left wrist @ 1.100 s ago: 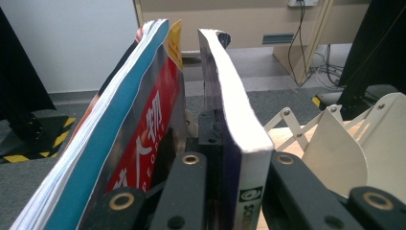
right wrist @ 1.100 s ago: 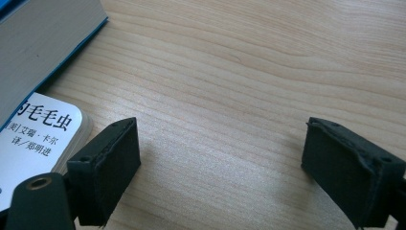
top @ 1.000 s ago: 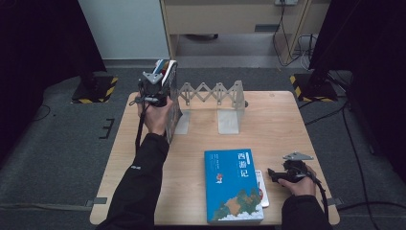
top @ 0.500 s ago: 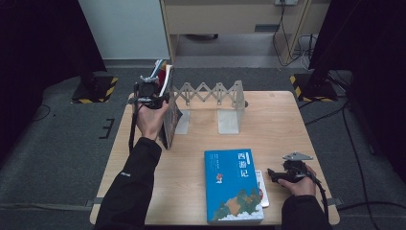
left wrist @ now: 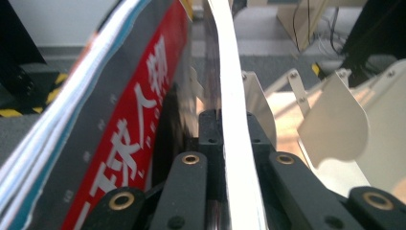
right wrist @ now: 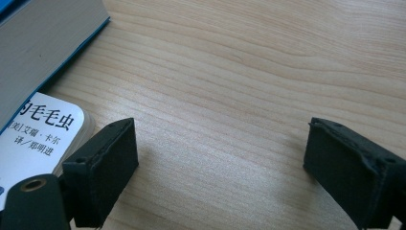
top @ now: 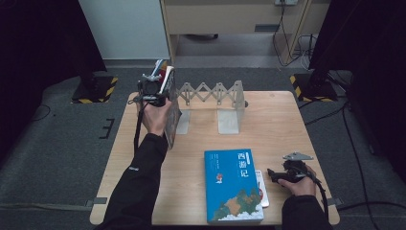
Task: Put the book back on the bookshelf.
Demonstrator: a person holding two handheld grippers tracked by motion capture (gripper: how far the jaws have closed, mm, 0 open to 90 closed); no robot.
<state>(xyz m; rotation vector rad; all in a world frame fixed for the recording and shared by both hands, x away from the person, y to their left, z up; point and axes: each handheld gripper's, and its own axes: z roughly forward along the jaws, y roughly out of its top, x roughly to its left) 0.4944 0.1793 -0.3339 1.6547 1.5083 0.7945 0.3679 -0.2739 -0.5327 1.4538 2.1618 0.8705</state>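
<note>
Now | left claw (top: 160, 82) clamps glossy red book (left wrist: 143, 124) | right claw (right wrist: 215, 172) wide over grained wood table (right wrist: 249, 72)

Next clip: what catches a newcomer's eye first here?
The left gripper holds a red-covered book upright at the table's far left, beside the metal folding rack. Next, the big blue book lying flat at the near edge, partly over a small white book. The right gripper rests open on the table beside them.

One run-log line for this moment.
left gripper: shut on red book, upright beside rack | right gripper: open, empty | blue book: flat on table
</note>
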